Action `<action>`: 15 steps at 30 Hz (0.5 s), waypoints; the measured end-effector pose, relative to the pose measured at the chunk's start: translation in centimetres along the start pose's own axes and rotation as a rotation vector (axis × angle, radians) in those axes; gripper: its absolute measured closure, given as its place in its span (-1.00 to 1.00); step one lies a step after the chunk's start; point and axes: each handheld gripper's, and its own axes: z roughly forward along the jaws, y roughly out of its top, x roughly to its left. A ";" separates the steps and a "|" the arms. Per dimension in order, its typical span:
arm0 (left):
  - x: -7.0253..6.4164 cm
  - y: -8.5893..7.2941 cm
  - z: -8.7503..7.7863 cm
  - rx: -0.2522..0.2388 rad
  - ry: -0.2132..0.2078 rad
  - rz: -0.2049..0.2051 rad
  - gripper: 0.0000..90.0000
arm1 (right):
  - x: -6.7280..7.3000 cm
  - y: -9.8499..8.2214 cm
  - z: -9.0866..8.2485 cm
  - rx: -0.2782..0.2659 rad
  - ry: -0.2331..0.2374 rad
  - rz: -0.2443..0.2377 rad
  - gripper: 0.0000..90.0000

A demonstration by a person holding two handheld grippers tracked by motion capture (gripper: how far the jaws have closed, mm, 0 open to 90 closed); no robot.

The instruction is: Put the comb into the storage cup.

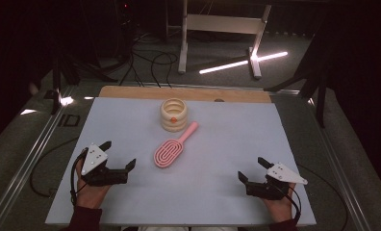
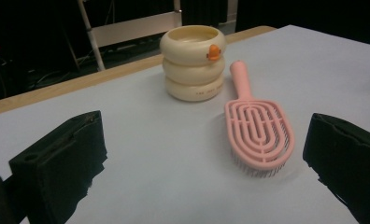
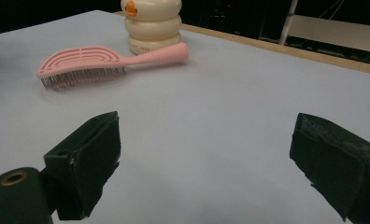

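Mid-table: pink hairbrush (image 1: 172, 147) lying bristles down, handle tip just beside cream ringed cup (image 1: 173, 114). Left gripper (image 1: 120, 155) and right gripper (image 1: 253, 169) spread wide, empty, well apart. Probably pre-grasp; next, reaching to pinch the brush.

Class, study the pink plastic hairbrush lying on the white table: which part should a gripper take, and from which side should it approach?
Probably the slim round handle of the pink plastic hairbrush, taken from above with jaws across it. It is narrow, and the brush lies bristles down. The handle end sits close beside the cream ringed holder, so grip nearer the head. The open right gripper has a clear path.
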 end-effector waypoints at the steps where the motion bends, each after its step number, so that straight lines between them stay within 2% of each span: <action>1: 0.0 0.1 0.2 0.000 -0.006 -0.002 -1.00 | 0.0 0.0 0.0 0.000 0.001 -0.001 -0.80; 15: -0.6 0.4 2.0 0.004 -0.052 -0.010 -1.00 | -0.1 -0.1 0.1 -0.001 -0.007 0.004 -0.80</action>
